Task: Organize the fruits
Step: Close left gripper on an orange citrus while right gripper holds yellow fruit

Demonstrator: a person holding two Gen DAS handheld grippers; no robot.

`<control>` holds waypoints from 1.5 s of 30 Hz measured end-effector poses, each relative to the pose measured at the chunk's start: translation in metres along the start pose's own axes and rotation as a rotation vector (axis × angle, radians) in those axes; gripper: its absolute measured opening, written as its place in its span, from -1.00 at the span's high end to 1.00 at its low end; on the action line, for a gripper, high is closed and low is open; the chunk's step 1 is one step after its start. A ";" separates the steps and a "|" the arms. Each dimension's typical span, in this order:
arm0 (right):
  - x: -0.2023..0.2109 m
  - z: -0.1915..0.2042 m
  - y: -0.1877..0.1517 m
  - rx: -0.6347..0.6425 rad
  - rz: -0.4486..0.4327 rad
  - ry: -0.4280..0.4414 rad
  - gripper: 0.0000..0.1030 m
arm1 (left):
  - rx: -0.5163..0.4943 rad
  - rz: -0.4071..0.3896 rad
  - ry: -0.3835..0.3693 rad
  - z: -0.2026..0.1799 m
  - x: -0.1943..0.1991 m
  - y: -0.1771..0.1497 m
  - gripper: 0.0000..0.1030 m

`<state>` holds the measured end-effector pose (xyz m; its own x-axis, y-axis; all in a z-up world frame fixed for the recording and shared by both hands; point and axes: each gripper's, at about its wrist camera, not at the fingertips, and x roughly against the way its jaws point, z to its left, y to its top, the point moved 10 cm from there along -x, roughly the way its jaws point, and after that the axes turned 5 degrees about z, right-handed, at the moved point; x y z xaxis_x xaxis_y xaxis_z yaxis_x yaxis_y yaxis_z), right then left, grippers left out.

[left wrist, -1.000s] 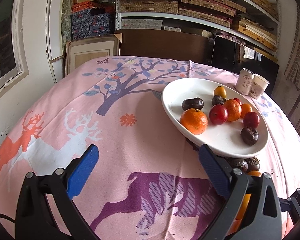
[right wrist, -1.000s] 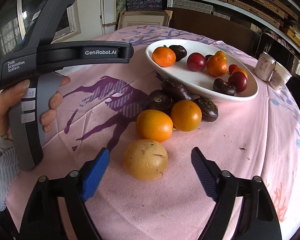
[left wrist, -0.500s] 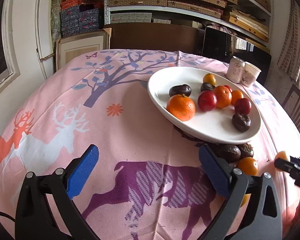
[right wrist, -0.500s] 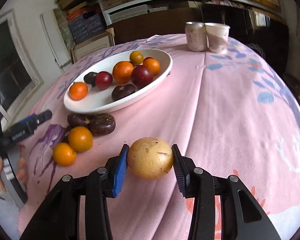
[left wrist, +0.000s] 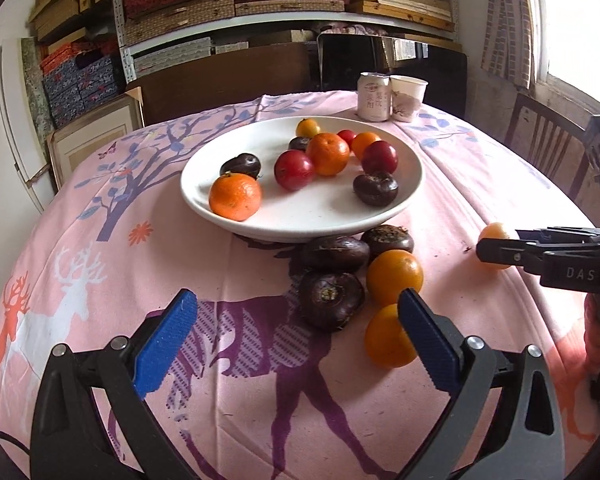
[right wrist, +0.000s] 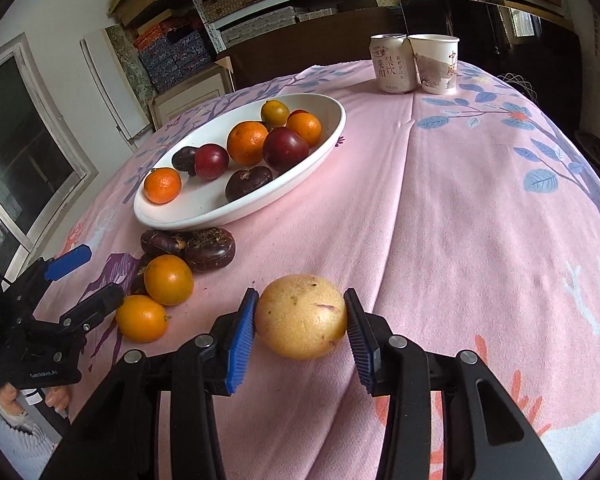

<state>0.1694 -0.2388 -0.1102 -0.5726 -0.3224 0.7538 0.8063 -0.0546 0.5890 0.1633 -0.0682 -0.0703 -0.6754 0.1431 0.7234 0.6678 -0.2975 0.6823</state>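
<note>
Yellow fruit (right wrist: 301,317) pinched between right gripper (right wrist: 300,330) fingers — round, may slip; left gripper (left wrist: 296,344) fingers open — could nudge oranges (left wrist: 394,277).

The yellow fruit (left wrist: 494,236) is mostly masked by the right gripper's (right wrist: 301,320) dark finger in the left wrist view. The left gripper's (left wrist: 296,334) blue pad (left wrist: 428,344) covers one edge of the nearest orange (left wrist: 386,338). A small red fruit (right wrist: 299,113) peeks out behind its neighbours (kind unclear). The plate's (left wrist: 204,200) rim overhangs two dark fruits (left wrist: 334,254). Can (right wrist: 392,64) lettering is unreadable.
</note>
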 end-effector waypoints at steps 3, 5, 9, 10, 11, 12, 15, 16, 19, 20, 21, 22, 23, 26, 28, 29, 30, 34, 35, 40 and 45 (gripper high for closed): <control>0.000 0.002 0.000 0.008 -0.002 0.001 0.12 | -0.067 -0.025 -0.013 -0.018 0.005 0.002 -0.91; 0.001 0.003 0.000 0.009 -0.002 0.001 0.12 | -0.130 -0.020 -0.023 -0.034 0.005 -0.001 -0.91; 0.000 0.002 0.000 0.007 0.001 -0.001 0.13 | -0.235 0.023 0.038 -0.053 -0.004 -0.009 -0.91; 0.000 0.002 0.000 0.006 0.003 -0.002 0.13 | -0.247 0.040 0.032 -0.056 -0.007 -0.011 -0.92; -0.001 0.001 -0.001 0.006 0.006 -0.004 0.13 | -0.251 0.052 0.014 -0.058 -0.007 -0.014 -0.92; -0.002 0.001 -0.002 0.006 0.011 -0.006 0.12 | -0.253 0.061 -0.005 -0.060 -0.008 -0.015 -0.92; -0.003 0.002 -0.003 0.009 0.018 -0.009 0.12 | -0.233 0.086 -0.055 -0.060 -0.011 -0.019 -0.92; -0.003 0.002 -0.003 0.008 0.019 -0.009 0.12 | -0.215 0.093 -0.067 -0.058 -0.011 -0.020 -0.92; -0.003 0.001 -0.003 0.009 0.020 -0.008 0.11 | -0.111 0.119 -0.095 -0.039 -0.016 -0.020 -0.92; -0.003 0.002 -0.004 0.010 0.021 -0.007 0.09 | -0.069 0.132 -0.091 -0.030 -0.019 -0.021 -0.92; -0.003 0.003 -0.003 0.015 0.022 -0.004 0.04 | -0.025 0.149 -0.074 -0.019 -0.022 -0.022 -0.92; -0.003 0.004 -0.003 0.020 0.023 -0.005 0.00 | 0.019 0.168 -0.049 -0.008 -0.027 -0.024 -0.92; -0.003 0.005 -0.004 0.026 0.024 -0.007 -0.02 | 0.059 0.191 -0.055 0.000 -0.031 -0.027 -0.92; -0.003 0.006 -0.004 0.032 0.024 -0.010 -0.04 | 0.077 0.231 -0.056 0.004 -0.038 -0.034 -0.92; -0.003 0.006 -0.004 0.032 0.024 -0.010 -0.04 | 0.044 0.234 -0.018 0.001 -0.038 -0.034 -0.92; -0.003 0.007 -0.005 0.033 0.024 -0.010 -0.04 | 0.044 0.235 -0.018 0.002 -0.037 -0.035 -0.92; -0.003 0.007 -0.005 0.033 0.023 -0.009 -0.04 | 0.055 0.240 -0.033 0.002 -0.038 -0.035 -0.92; -0.003 0.006 -0.005 0.030 0.023 -0.011 -0.01 | 0.058 0.241 -0.043 0.002 -0.038 -0.035 -0.92; -0.003 0.006 -0.005 0.029 0.023 -0.010 -0.01 | 0.059 0.243 -0.044 0.002 -0.038 -0.035 -0.92; -0.003 0.006 -0.006 0.030 0.023 -0.010 -0.02 | 0.049 0.241 -0.064 -0.002 -0.033 -0.038 -0.91; -0.003 0.006 -0.006 0.031 0.024 -0.011 -0.02 | -0.049 0.209 -0.121 -0.032 -0.023 -0.036 -0.31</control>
<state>0.1660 -0.2321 -0.1144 -0.5547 -0.3133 0.7708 0.8149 -0.0173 0.5794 0.1449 -0.0914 -0.1145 -0.4802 0.1844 0.8576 0.7711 -0.3772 0.5129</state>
